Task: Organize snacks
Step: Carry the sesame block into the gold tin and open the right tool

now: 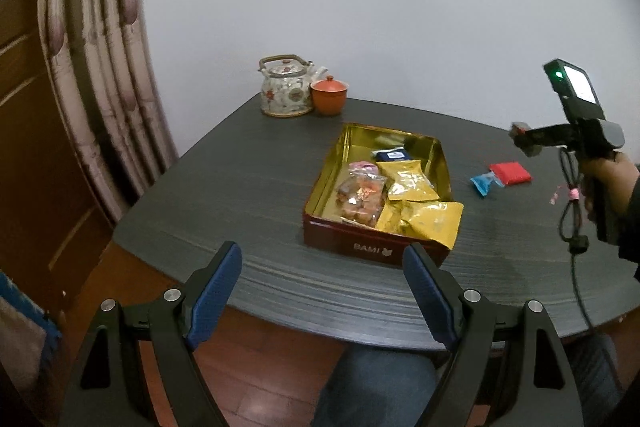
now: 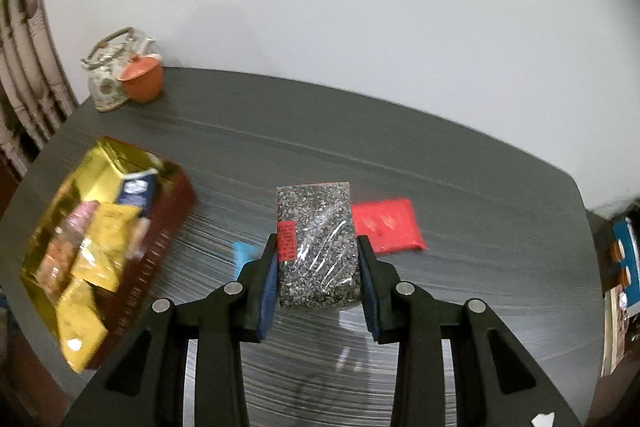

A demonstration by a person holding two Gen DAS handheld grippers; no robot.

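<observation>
gripping a speckled, glossy rectangular packet [image 2: 316, 247], right gripper [image 2: 318, 267].

Both wrist views look down – sharing tin [image 1: 378, 187] and table [image 1: 240, 187]

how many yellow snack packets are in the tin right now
3 visible: one yellow packet mid-tin by the navy packet, one at the near wall, one overhanging the tin. Others may be hidden underneath.

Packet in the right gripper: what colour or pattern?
Speckled black-and-grey packet in clear wrap, with a red label on one side; right wrist view shows it best.
</observation>
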